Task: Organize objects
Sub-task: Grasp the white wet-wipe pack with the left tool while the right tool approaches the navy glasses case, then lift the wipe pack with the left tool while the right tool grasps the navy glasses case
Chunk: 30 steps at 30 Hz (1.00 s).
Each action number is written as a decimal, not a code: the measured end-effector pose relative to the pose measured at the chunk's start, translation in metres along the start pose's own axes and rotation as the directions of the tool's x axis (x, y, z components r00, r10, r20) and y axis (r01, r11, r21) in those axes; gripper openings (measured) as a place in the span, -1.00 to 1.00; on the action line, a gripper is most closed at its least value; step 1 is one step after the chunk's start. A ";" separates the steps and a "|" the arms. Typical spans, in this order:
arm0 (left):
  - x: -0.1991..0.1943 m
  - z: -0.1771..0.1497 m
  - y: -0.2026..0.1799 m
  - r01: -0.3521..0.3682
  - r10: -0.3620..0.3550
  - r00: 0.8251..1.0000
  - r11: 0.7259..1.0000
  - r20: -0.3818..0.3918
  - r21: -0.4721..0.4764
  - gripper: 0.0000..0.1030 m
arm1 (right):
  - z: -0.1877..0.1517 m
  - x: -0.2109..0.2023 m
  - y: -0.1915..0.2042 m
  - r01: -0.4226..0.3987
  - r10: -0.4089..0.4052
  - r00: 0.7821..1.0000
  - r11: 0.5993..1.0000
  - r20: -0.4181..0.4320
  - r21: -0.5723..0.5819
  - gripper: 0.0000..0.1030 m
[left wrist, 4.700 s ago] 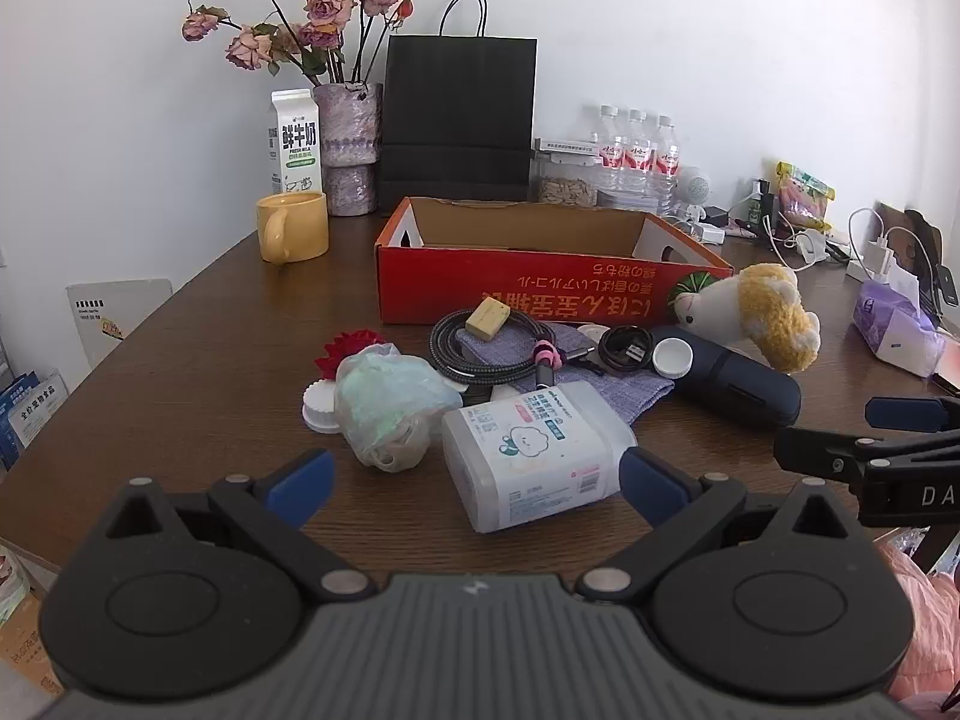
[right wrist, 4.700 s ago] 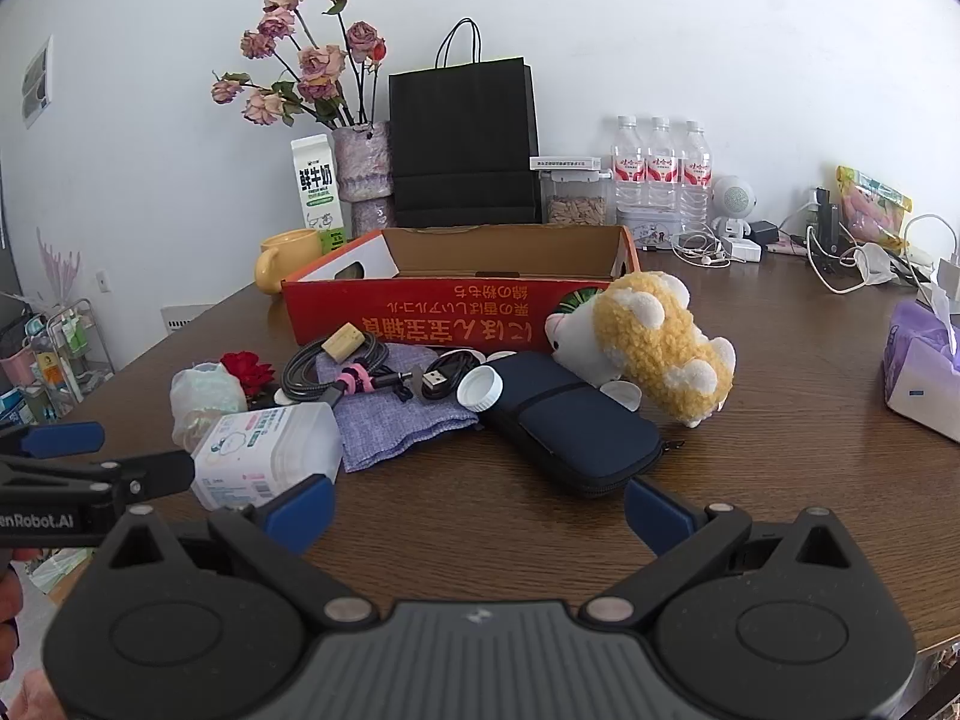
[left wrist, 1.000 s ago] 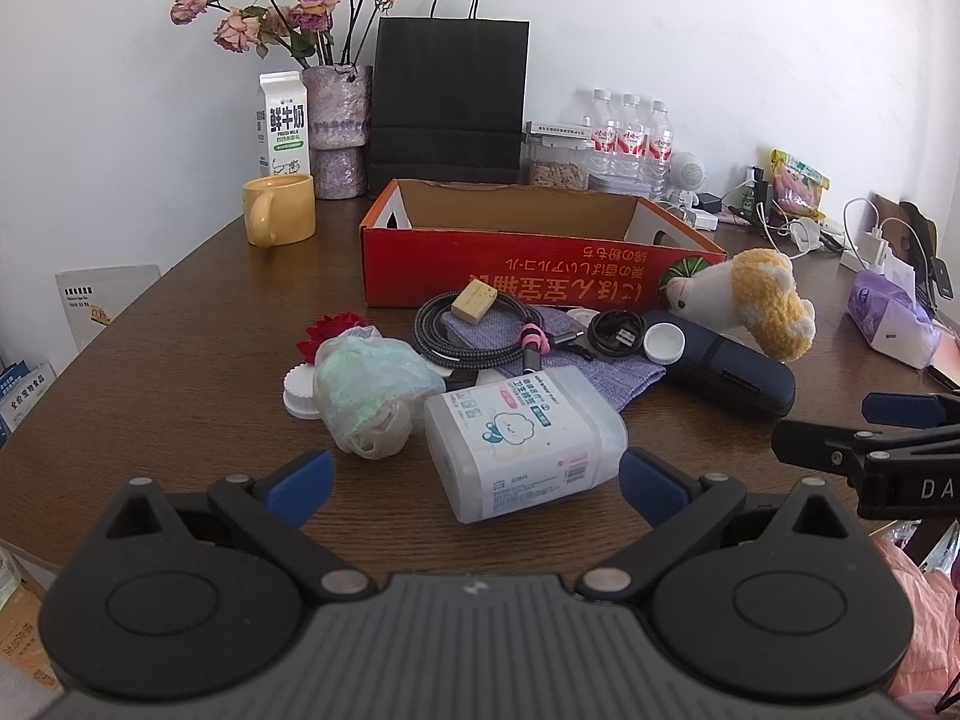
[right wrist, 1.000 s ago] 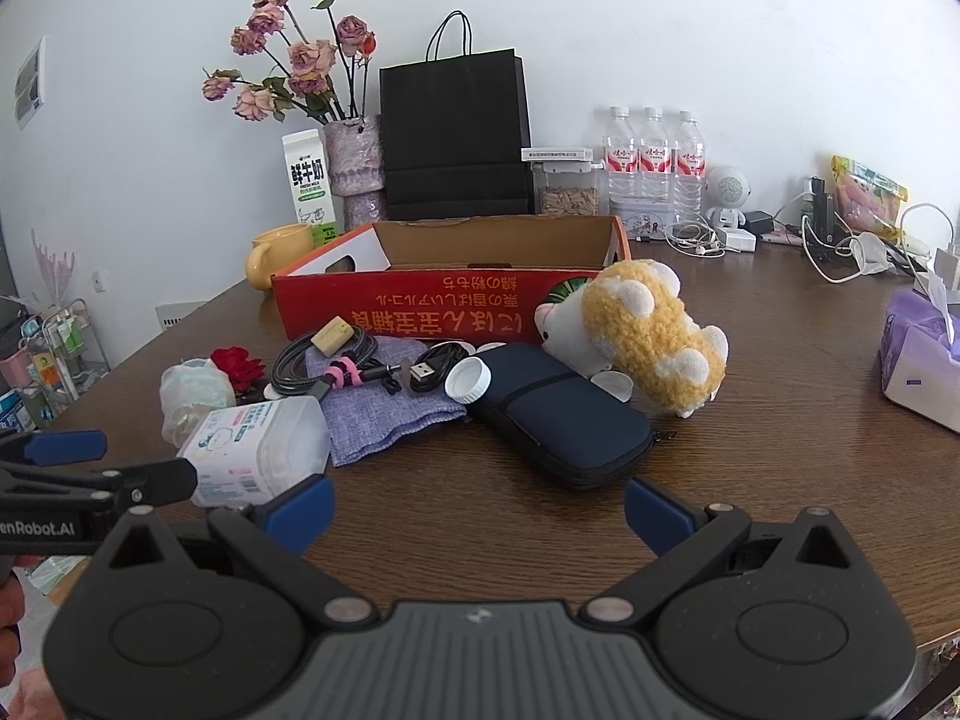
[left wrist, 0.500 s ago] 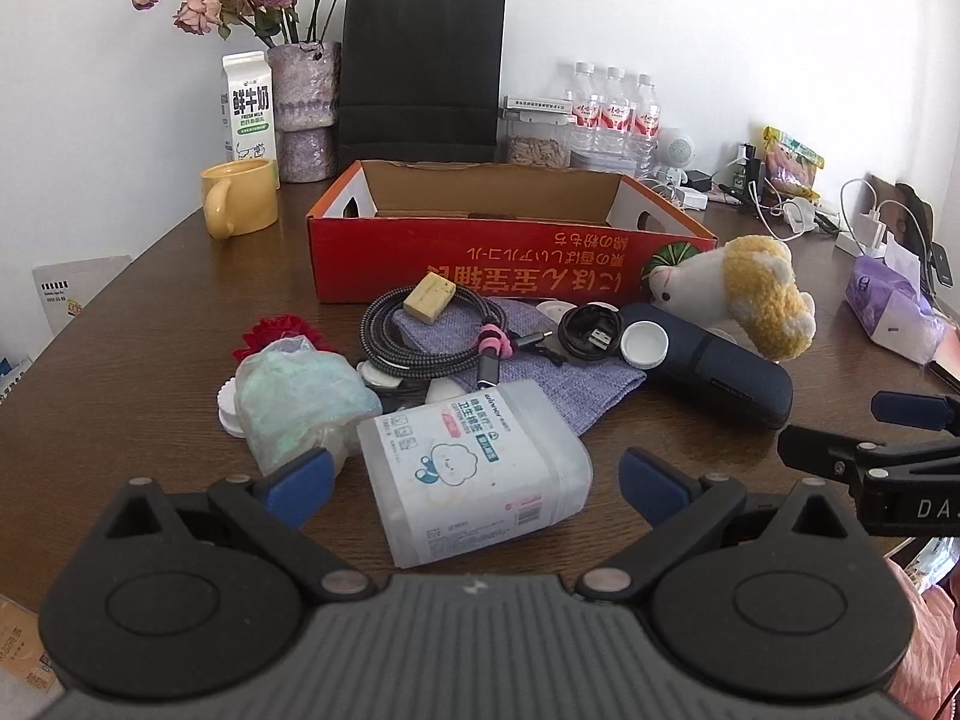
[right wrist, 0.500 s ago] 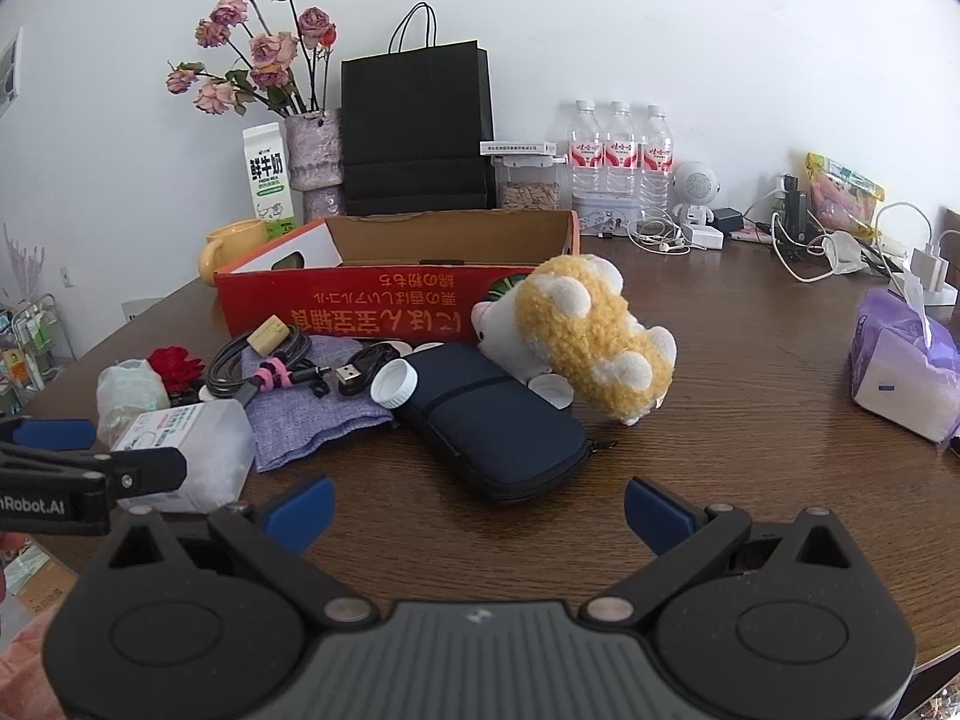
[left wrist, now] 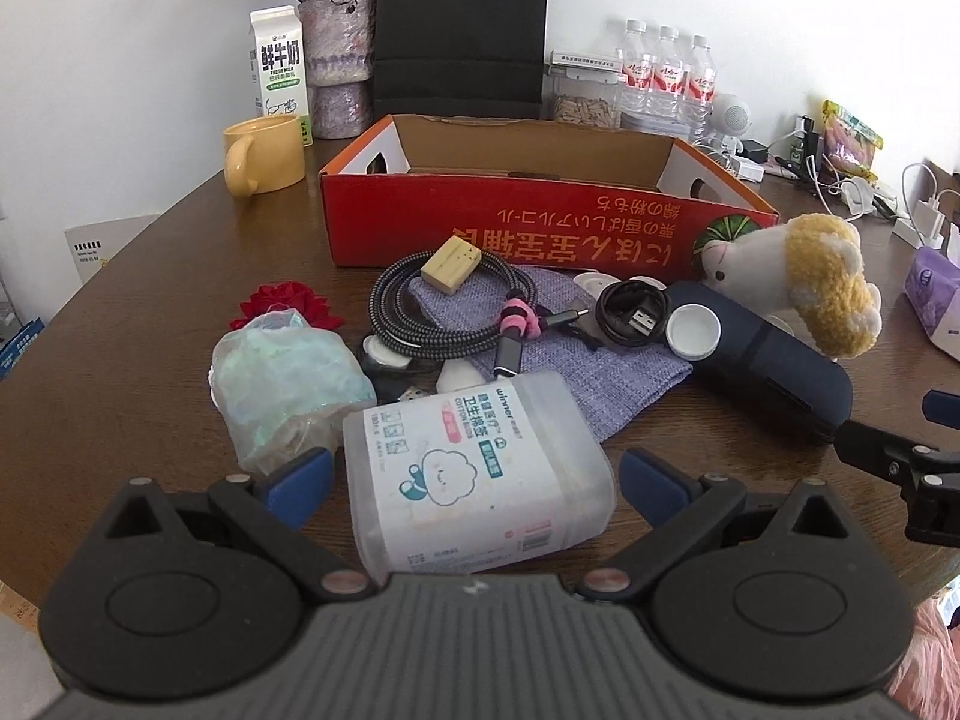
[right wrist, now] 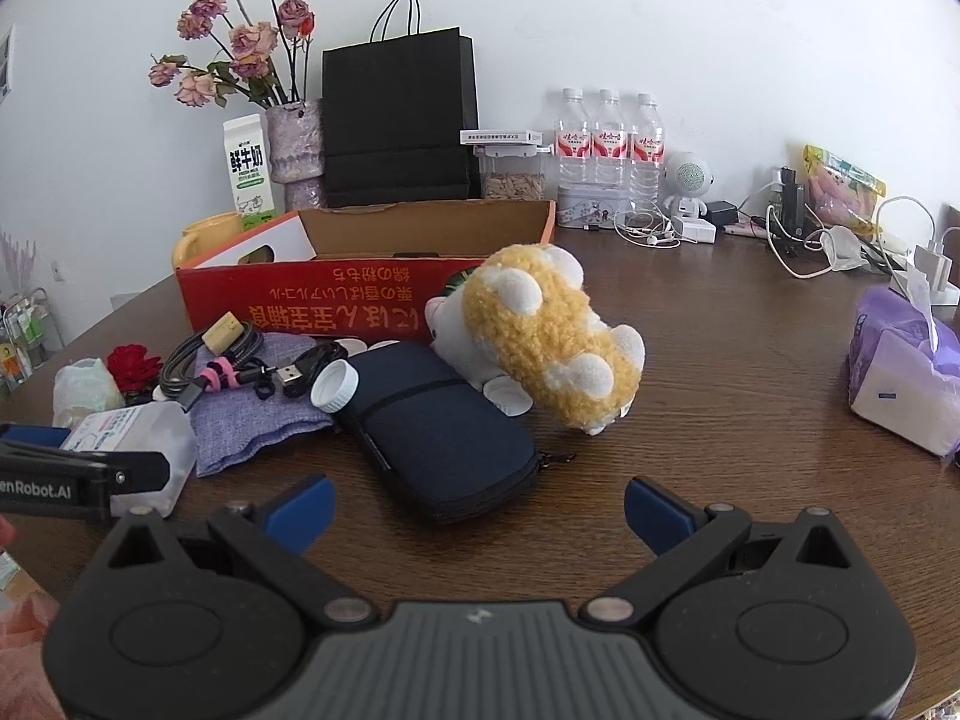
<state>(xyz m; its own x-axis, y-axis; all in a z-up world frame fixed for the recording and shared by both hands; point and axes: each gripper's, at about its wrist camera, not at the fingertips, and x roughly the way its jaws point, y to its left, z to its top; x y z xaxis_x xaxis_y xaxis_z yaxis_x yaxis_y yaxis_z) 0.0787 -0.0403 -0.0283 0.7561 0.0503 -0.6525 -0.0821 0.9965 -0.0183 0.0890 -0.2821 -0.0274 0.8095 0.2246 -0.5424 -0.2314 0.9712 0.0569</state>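
Straddling the cotton bud box (left wrist: 480,468) w/ left gripper (left wrist: 474,477), fingers wide apart, nothing clamped. Box lies on its side nr front edge of table (left wrist: 150,276), touching the plastic bag (left wrist: 288,378). Looks light, rigid, slick plastic; I'd pinch across the long flat sides, mid-body. Right gripper (right wrist: 479,507) also agape, empty.

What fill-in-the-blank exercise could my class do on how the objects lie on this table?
1. The white bottle cap rests on the ____ pouch.
2. The left claw is open around the cotton ____ box.
3. The tan block sits on the coiled ____.
4. The red cardboard box looks ____ inside.

Missing words: navy; swab; cable; empty
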 end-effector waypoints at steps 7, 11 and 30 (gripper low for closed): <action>0.013 0.003 0.000 -0.031 0.030 0.999 0.998 -0.034 -0.047 1.00 | 0.003 0.014 -0.007 -0.014 0.013 1.000 1.000 -0.011 -0.011 1.00; 0.016 0.004 -0.001 -0.047 0.045 0.998 0.997 -0.040 -0.061 1.00 | 0.005 0.017 -0.011 -0.016 0.016 1.000 1.000 -0.010 -0.010 1.00; 0.019 0.004 0.006 -0.008 0.003 0.999 0.995 -0.049 -0.101 0.62 | 0.035 0.043 0.003 -0.215 0.194 0.975 0.951 -0.111 -0.224 0.78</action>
<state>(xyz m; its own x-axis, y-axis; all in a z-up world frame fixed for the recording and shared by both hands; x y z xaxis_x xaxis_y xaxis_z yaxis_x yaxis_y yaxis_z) 0.0948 -0.0330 -0.0375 0.7229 0.0496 -0.6892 -0.1529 0.9842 -0.0895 0.1424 -0.2670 -0.0215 0.6843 0.3984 -0.6107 -0.5145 0.8573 -0.0172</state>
